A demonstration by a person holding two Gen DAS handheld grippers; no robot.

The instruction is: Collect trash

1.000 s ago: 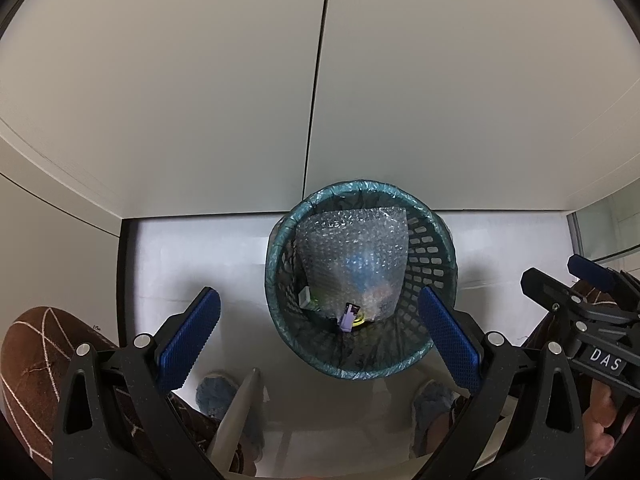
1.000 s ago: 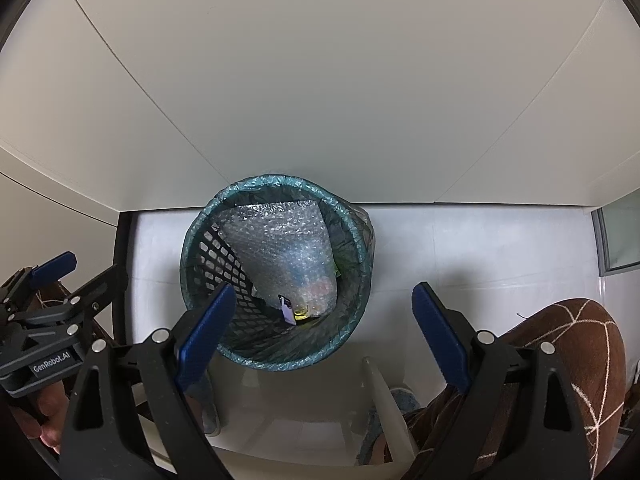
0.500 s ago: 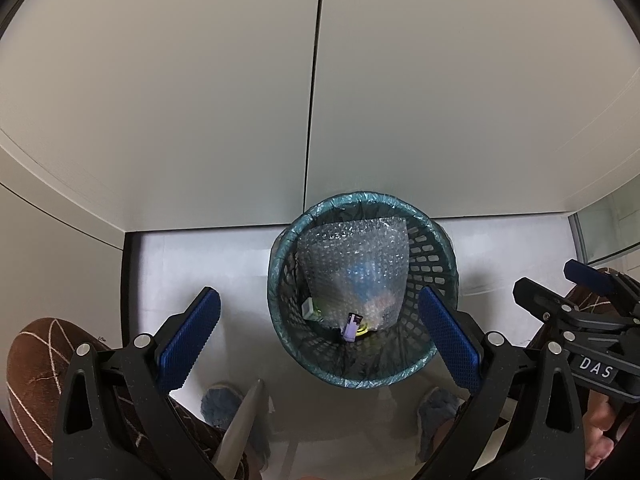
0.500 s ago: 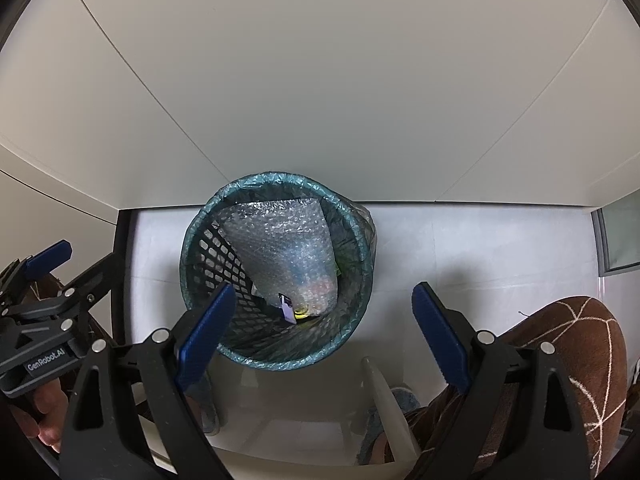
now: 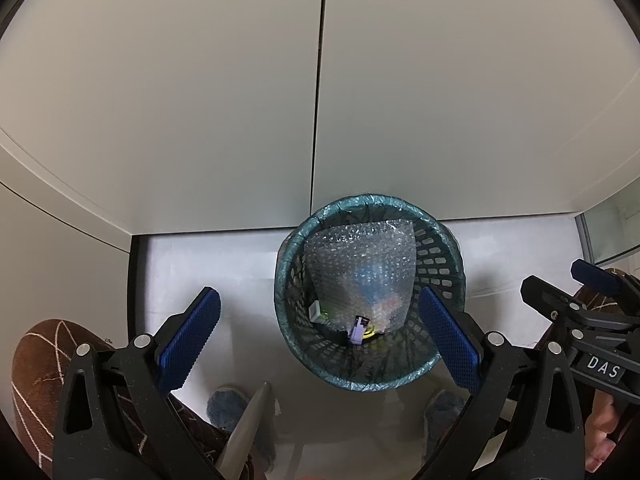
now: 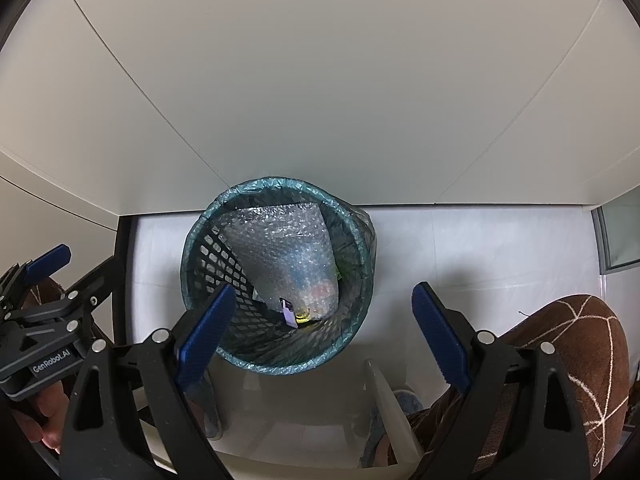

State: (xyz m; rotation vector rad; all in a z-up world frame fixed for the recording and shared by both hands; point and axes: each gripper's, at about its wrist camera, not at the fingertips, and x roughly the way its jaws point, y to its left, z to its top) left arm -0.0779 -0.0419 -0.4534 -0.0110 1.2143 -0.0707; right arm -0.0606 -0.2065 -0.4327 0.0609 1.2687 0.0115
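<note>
A dark mesh waste basket (image 5: 440, 264) with a teal liner stands on the pale floor against the wall; it also shows in the right wrist view (image 6: 208, 256). Inside it lie a sheet of bubble wrap (image 5: 360, 272) (image 6: 288, 244), a small purple item (image 5: 357, 334) (image 6: 289, 311), a white piece (image 5: 315, 311) and something yellow-green. My left gripper (image 5: 316, 340) is open and empty, held above and in front of the basket. My right gripper (image 6: 320, 332) is open and empty, above the basket's near right side.
White wall panels (image 5: 320, 80) rise behind the basket. The person's brown patterned knees (image 5: 36, 360) (image 6: 572, 352) and blue slippers (image 5: 224, 404) sit at the bottom. A white chair or table edge (image 6: 384, 400) lies below. A glass panel (image 6: 620, 236) stands at the right.
Both grippers have drawn back and tilted up a little, so the basket sits lower in the left wrist view. Both stay open and empty.
</note>
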